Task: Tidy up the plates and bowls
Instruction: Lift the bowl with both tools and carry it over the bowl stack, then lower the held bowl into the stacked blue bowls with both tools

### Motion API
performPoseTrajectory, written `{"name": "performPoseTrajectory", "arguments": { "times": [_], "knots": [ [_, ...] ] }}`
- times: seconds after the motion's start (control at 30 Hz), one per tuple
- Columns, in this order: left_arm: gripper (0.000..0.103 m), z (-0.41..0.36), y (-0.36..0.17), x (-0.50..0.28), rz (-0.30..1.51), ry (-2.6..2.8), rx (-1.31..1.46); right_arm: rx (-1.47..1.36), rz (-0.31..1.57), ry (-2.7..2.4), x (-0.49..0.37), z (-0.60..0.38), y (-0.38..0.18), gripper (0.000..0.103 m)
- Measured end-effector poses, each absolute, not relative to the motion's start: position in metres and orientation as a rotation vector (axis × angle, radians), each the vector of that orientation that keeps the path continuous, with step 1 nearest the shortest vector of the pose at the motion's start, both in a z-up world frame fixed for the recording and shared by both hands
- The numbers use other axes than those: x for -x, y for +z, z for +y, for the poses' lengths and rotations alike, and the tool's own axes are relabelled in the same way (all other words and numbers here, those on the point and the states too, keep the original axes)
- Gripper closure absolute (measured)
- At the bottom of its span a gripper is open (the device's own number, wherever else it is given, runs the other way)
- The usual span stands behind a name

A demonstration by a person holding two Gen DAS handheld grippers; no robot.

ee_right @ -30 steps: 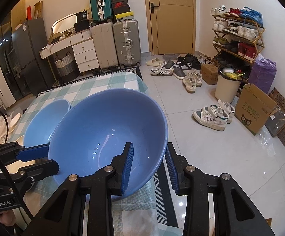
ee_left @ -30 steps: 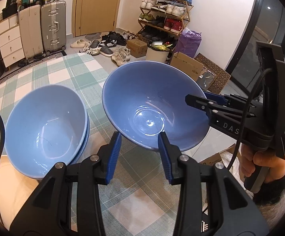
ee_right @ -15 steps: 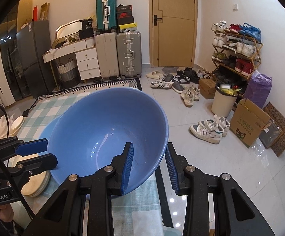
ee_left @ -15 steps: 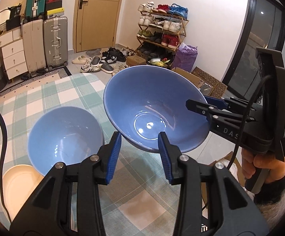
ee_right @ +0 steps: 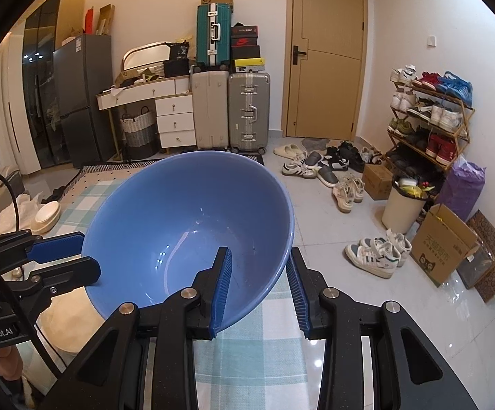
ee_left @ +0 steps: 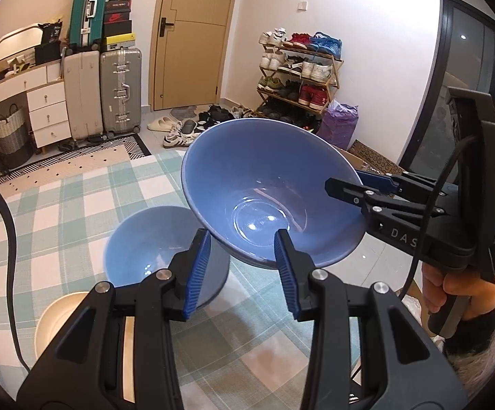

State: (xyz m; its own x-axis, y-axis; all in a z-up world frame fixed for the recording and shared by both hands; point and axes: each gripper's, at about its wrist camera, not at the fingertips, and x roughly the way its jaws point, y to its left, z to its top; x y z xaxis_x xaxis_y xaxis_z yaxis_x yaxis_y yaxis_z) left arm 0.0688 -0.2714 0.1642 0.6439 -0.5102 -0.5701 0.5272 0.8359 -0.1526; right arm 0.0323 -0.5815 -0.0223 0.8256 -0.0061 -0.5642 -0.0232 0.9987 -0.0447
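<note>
The right gripper (ee_right: 259,282) grips the large glossy blue ceramic bowl (ee_right: 182,239) by its near right rim, one finger (ee_right: 223,283) pressed against the inner wall and the other on the outer wall, the rim between them. The bowl is held in the air, tilted, above the desk covered in a green-and-white checked cloth (ee_left: 76,212). In the left wrist view the same gripper (ee_left: 363,188) reaches in from the right and meets the bowl at its right rim. The left gripper (ee_left: 242,273) has its fingers spread apart and holds nothing; the lifted bowl's underside hangs just beyond and above the gap between them, and no contact can be confirmed. A second blue ceramic bowl (ee_left: 151,249) sits upright on the desk, below and to the left of the lifted one, partly behind the left finger (ee_left: 198,270). A cream-coloured round plate (ee_left: 59,317) lies near the left edge, just beside that bowl. The step in hand appears to be nesting the held bowl into the seated one. Judged from this position, the carrying hand should move the bowl left, level it so the base faces down, centre it over the lower bowl and lower it before opening. A rim-only grip on a smooth glazed wall is likely to slip if tilted further. The left gripper may serve to steady the lower bowl.
</note>
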Motion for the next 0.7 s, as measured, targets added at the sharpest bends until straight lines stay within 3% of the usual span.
{"name": "performPoseTrajectory", "arguments": {
  "times": [0.7],
  "knots": [
    [0.067,-0.187,0.183,-0.065,0.640,-0.446,0.019,0.105,0.613,0.120,-0.088,-0.500,-0.016,0.068]
  ]
}}
